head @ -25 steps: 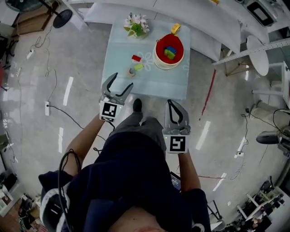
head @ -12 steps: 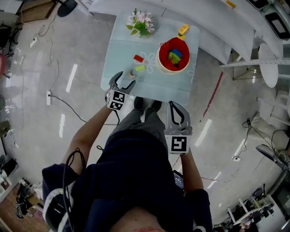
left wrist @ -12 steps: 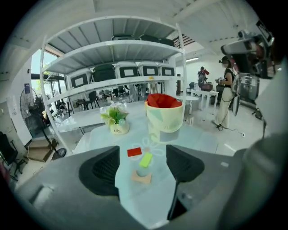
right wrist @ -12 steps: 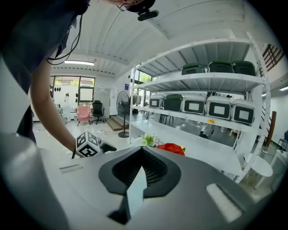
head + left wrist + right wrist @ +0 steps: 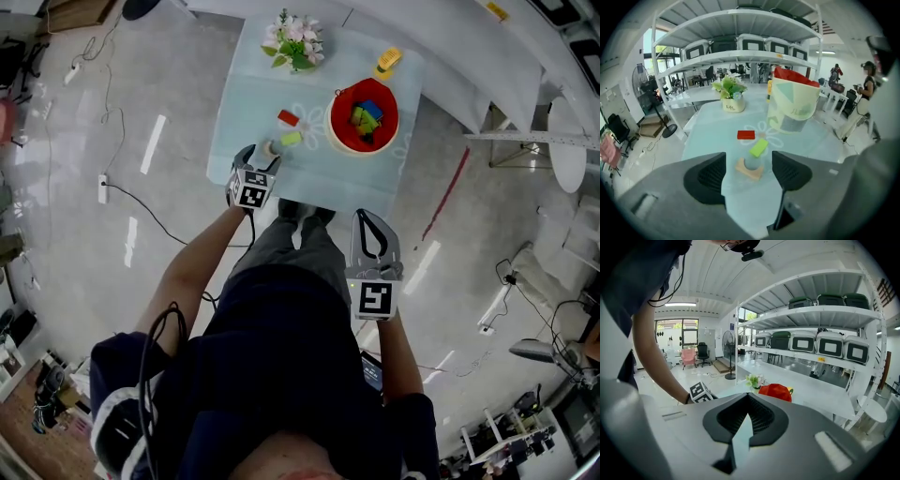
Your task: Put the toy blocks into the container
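On the pale blue table [image 5: 244, 103] lie a red block [image 5: 288, 118], a green block [image 5: 291, 139] and a wooden arch block [image 5: 267, 149]. The red container [image 5: 364, 117], with several blocks inside, stands at the right. My left gripper [image 5: 261, 157] is open and tilted down over the near table edge. Its jaws have just been closing a little. In the left gripper view the arch block [image 5: 750, 168] lies in the gap before the left gripper [image 5: 749, 158], untouched by either pad. The green block [image 5: 759, 147] and red block [image 5: 746, 135] lie behind it. My right gripper [image 5: 368, 217] hangs shut and holds nothing, off the table.
A flower pot [image 5: 295, 39] stands at the table's far edge, and a yellow object [image 5: 386, 64] lies behind the container. White shelving runs behind the table. A cable [image 5: 141, 216] crosses the floor at the left. The container [image 5: 793, 107] rises right of the blocks.
My left gripper has dropped and moved forward from in front of the table to the arch block at its near edge. The right gripper has shifted only slightly.
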Available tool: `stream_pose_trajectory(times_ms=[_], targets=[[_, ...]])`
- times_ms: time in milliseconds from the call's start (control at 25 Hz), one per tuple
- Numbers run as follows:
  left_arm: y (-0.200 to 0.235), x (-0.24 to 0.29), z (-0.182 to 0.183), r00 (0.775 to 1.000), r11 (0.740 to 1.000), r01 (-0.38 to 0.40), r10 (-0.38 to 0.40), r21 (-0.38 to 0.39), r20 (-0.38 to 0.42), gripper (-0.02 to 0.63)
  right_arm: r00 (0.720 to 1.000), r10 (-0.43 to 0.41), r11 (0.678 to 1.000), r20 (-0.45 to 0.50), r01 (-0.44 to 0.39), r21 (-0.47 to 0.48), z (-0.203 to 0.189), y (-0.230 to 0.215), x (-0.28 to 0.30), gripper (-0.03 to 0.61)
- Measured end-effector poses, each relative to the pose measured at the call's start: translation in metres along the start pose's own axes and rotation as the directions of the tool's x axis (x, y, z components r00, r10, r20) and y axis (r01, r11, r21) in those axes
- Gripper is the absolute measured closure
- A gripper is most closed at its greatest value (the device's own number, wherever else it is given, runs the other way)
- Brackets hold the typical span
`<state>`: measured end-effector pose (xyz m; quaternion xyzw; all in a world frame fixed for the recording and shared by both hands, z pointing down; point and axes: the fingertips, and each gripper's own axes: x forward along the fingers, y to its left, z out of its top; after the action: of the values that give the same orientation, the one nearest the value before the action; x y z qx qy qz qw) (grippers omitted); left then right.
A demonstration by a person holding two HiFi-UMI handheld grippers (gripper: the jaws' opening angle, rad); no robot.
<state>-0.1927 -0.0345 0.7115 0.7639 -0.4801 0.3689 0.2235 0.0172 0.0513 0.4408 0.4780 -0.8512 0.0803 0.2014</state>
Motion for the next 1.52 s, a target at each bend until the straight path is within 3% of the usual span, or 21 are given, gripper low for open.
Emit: stream_pose_trajectory(times_ms=[320, 560, 960, 1040, 1160, 1360, 1520], targets=[[0.004, 0.025, -0.019, 0.993, 0.994, -0.055, 0.044, -0.095, -0.108, 0.327, 1.000, 0.016, 1.000, -0.027, -0.016, 0.003, -0.008, -0.011, 0.006, 0.580], [0.012, 0.040, -0.032, 0.978, 0.956, -0.123, 0.073, -0.265, -0.194, 0.356, 0.999, 0.027, 0.999, -0.042, -0.027, -0.018, -0.012, -0.015, 0.008, 0.580], [0.012, 0.050, -0.037, 0.961, 0.911, -0.176, 0.077, -0.374, -0.266, 0.402, 0.997, 0.037, 0.999, -0.065, -0.039, -0.034, -0.018, -0.021, 0.011, 0.580], [0.009, 0.051, -0.035, 0.961, 0.891, -0.179, 0.067, -0.417, -0.269, 0.405, 0.997, 0.041, 0.999, -0.065, -0.043, -0.032, -0.018, -0.021, 0.012, 0.580], [0.008, 0.052, -0.039, 0.958, 0.841, -0.193, 0.051, -0.506, -0.282, 0.405, 0.997, 0.042, 0.999, -0.064, -0.044, -0.023, -0.019, -0.022, 0.012, 0.579], [0.008, 0.056, -0.038, 0.954, 0.831, -0.198, 0.043, -0.520, -0.295, 0.408, 0.996, 0.044, 0.999, -0.071, -0.046, -0.024, -0.024, -0.025, 0.014, 0.580], [0.011, 0.052, -0.044, 0.951, 0.818, -0.217, 0.054, -0.533, -0.305, 0.454, 0.996, 0.044, 0.999, -0.076, -0.046, -0.020, -0.025, -0.027, 0.014, 0.579]])
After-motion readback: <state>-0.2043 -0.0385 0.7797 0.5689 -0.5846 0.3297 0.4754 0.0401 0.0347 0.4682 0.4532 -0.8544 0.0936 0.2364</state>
